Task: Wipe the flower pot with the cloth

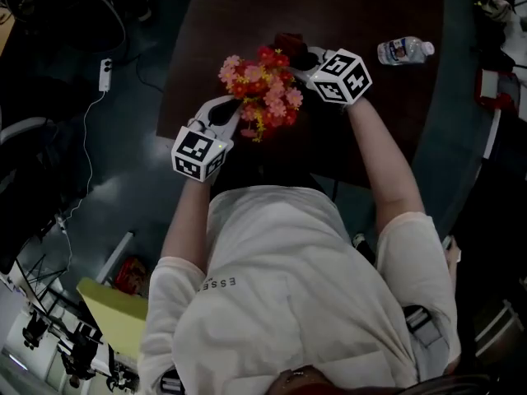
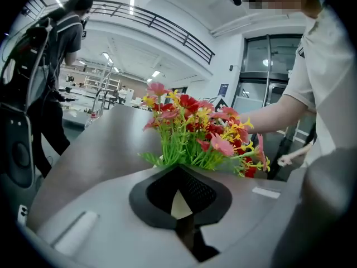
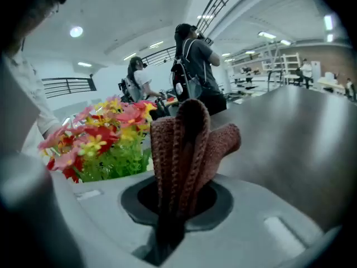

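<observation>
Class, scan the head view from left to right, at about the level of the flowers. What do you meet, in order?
Power strip on the floor → left hand-held gripper → flowers → right hand-held gripper → water bottle.

**Two Grippers Flanked a Bunch of Flowers**

Seen from above, a person in a white T-shirt (image 1: pixel 280 286) held the left gripper (image 1: pixel 233 108) against red, pink and yellow flowers (image 1: pixel 265 89) on a dark brown table (image 1: pixel 370 15). The right gripper (image 1: pixel 303 56) carried a dark red cloth (image 1: pixel 288 43) just behind the blooms. A water bottle (image 1: pixel 405 50) lay well apart.
</observation>
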`<state>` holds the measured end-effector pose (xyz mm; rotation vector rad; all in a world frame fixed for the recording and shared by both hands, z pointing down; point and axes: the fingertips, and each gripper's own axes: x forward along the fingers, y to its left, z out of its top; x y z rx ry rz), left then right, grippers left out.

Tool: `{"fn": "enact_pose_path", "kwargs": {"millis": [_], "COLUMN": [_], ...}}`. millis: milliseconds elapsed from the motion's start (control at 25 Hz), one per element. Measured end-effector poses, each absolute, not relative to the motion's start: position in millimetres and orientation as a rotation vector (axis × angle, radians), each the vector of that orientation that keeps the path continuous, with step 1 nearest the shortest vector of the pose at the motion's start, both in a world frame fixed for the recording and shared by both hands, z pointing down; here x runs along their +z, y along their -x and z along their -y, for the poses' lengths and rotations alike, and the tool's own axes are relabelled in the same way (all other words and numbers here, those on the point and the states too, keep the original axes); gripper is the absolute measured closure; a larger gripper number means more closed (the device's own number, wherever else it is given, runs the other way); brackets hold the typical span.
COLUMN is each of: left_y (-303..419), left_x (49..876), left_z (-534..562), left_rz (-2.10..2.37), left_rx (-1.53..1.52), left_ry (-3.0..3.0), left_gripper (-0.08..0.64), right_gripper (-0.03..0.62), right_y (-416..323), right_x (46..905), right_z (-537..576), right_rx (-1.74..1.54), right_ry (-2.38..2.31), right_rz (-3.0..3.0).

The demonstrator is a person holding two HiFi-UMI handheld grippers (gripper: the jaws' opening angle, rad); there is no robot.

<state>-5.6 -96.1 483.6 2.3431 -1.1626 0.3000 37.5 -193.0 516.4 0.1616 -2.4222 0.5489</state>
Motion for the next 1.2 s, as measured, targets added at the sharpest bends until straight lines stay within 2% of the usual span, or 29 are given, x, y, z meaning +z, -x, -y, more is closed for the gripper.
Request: {"fn": "enact_pose_path", "kwargs": {"millis": [240,600,1200], "left_y": [8,14,18], "left_x": [482,481,484], "left_z": [100,106,103], "left_rz": [1.265,1.366,1.431], "left_rx": [0.233,0.179,0.124], "left_ry": [-2.252,-2.205,-2.131], "left_gripper": [0.548,0.548,0.548], "right_gripper": [0.548,0.548,0.548], "right_y": [2,38,-35], "right_x": [537,535,541], "right_z": [196,178,174], "right_rx": [0.832,0.906,1.0], "right_ry": [0.164,0.417,0.237], "right_rz": [2.359,2.301,2.316]}}
